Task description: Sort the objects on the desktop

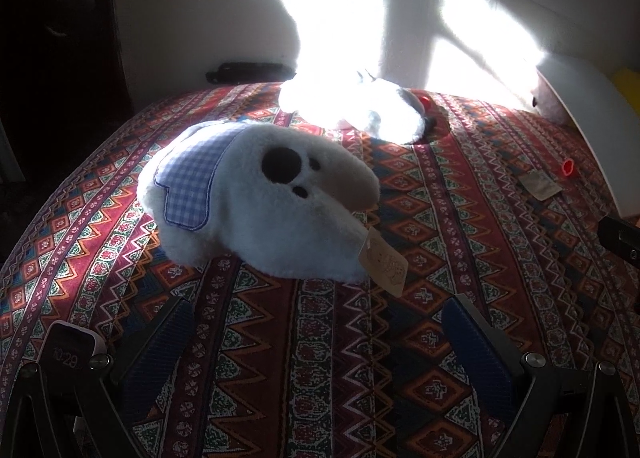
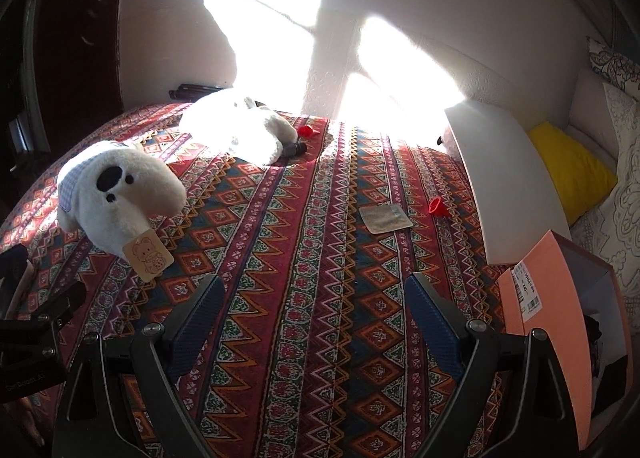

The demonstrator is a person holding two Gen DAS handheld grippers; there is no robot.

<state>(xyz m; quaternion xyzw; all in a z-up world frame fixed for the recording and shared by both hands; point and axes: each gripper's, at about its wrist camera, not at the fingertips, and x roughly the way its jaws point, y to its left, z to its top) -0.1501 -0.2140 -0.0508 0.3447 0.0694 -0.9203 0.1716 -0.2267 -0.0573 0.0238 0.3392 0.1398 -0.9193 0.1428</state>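
I see both my left gripper (image 1: 316, 342) and right gripper (image 2: 316, 322) with jaws spread wide, gripping nothing, over the patterned cloth (image 2: 304, 242). The white plush dog (image 2: 116, 194) lies at ten o'clock, a second plush (image 2: 240, 126) at eleven, a flat packet (image 2: 384, 219) and red piece (image 2: 437, 205) at one. The pink box (image 2: 560, 298) sits at three; whatever it holds is hidden, so these loose things fit either sorting stage.

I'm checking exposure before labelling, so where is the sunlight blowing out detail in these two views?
Left wrist view: the sun patch washes out the far plush and the wall behind; the near plush stays readable. Right wrist view: same glare on the far plush and wall, left edge very dark, cloth pattern clear.
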